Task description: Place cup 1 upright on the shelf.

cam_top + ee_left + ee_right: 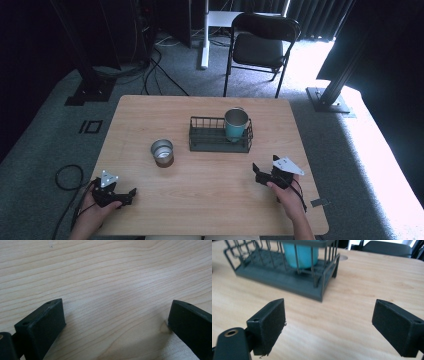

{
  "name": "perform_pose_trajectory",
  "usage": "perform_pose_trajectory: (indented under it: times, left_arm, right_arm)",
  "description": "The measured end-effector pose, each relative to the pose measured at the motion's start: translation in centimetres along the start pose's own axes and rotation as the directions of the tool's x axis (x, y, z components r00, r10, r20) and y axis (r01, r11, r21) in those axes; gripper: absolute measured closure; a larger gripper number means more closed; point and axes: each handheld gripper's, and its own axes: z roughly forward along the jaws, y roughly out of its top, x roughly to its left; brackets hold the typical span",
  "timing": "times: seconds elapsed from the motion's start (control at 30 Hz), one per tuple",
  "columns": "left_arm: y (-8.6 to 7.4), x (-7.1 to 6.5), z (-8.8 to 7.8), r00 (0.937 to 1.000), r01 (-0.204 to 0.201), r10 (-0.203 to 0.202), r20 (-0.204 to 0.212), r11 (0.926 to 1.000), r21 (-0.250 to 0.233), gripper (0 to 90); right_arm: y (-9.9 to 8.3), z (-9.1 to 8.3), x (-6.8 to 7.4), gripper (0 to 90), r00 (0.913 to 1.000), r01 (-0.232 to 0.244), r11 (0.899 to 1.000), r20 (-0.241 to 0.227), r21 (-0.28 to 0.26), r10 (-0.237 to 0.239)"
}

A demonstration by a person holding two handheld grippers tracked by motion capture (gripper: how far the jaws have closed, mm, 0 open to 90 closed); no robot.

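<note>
Black jaws stand spread wide on both grippers, with nothing between them but bare wood. The left gripper (116,194) sits low at the near left corner of the wooden table (210,210), held in the person's left hand (92,207), its jaws over plain grain in the left gripper view. The right gripper (265,175) rests near the right edge, held by the right hand (287,197), and points toward a dark wire basket (287,277) lying just ahead with open tabletop between. A teal cup (236,124) stands upright inside the basket's right end, behind the wire bars. A brown cup with a metal rim (162,152) stands apart on the table, left of the basket. Beyond the far edge sits a black folding chair (260,45) on grey carpet, with cables (150,75) trailing at the left.
</note>
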Motion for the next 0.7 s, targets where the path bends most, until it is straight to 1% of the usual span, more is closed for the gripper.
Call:
perform_pose_trajectory:
  times: [0.07, 0.1, 0.17, 0.2, 0.27, 0.33, 0.43, 0.5, 0.53, 0.63, 0.7]
  left_arm:
    - [0.0, 0.0, 0.0, 1.0000, 0.000, 0.000, 0.000, 1.0000, 0.000, 1.7]
    - [0.0, 0.0, 0.0, 1.0000, 0.000, 0.000, 0.000, 1.0000, 0.000, 1.7]
    - [0.0, 0.0, 0.0, 1.0000, 0.000, 0.000, 0.000, 1.0000, 0.000, 1.7]
    - [0.0, 0.0, 0.0, 1.0000, 0.000, 0.000, 0.000, 1.0000, 0.000, 1.7]
    - [0.0, 0.0, 0.0, 1.0000, 0.000, 0.000, 0.000, 1.0000, 0.000, 1.8]
    - [0.0, 0.0, 0.0, 1.0000, 0.000, 0.000, 0.000, 1.0000, 0.000, 1.7]
    - [0.0, 0.0, 0.0, 1.0000, 0.000, 0.000, 0.000, 1.0000, 0.000, 1.7]
    - [0.0, 0.0, 0.0, 1.0000, 0.000, 0.000, 0.000, 1.0000, 0.000, 1.7]
    - [0.0, 0.0, 0.0, 1.0000, 0.000, 0.000, 0.000, 1.0000, 0.000, 1.7]
    - [0.0, 0.0, 0.0, 1.0000, 0.000, 0.000, 0.000, 1.0000, 0.000, 1.7]
    - [0.0, 0.0, 0.0, 1.0000, 0.000, 0.000, 0.000, 1.0000, 0.000, 1.7]
  right_arm:
    - [-0.5, -0.3, -0.4, 11.2, 0.9999, 0.009, 1.000, 0.011, 0.021, -0.009]
    - [-0.7, -0.5, -0.6, 11.2, 0.9998, 0.006, 1.000, 0.020, 0.027, -0.006]
    - [-1.1, -0.8, -1.0, 11.2, 0.9995, -0.022, 0.999, 0.021, 0.040, 0.021]
    - [-1.3, -1.0, -1.2, 11.2, 0.9994, -0.027, 0.999, 0.023, 0.043, 0.026]
    - [-1.6, -1.4, -1.5, 11.2, 0.9994, -0.030, 0.998, 0.020, 0.064, 0.029]
    - [-1.9, -1.9, -1.7, 11.2, 0.9992, -0.040, 0.997, 0.006, 0.073, 0.039]
    - [-2.2, -2.5, -2.0, 11.2, 0.9996, -0.025, 0.994, -0.006, 0.103, 0.026]
    - [-2.4, -2.8, -2.1, 11.2, 0.9991, -0.030, 0.993, -0.027, 0.112, 0.033]
    - [-2.5, -2.9, -2.1, 11.2, 0.9990, -0.030, 0.993, -0.030, 0.115, 0.034]
    - [-2.8, -3.1, -2.3, 11.2, 0.9991, -0.010, 0.991, -0.039, 0.130, 0.015]
    - [-2.9, -3.2, -2.4, 11.2, 0.9984, -0.015, 0.990, -0.051, 0.143, 0.022]
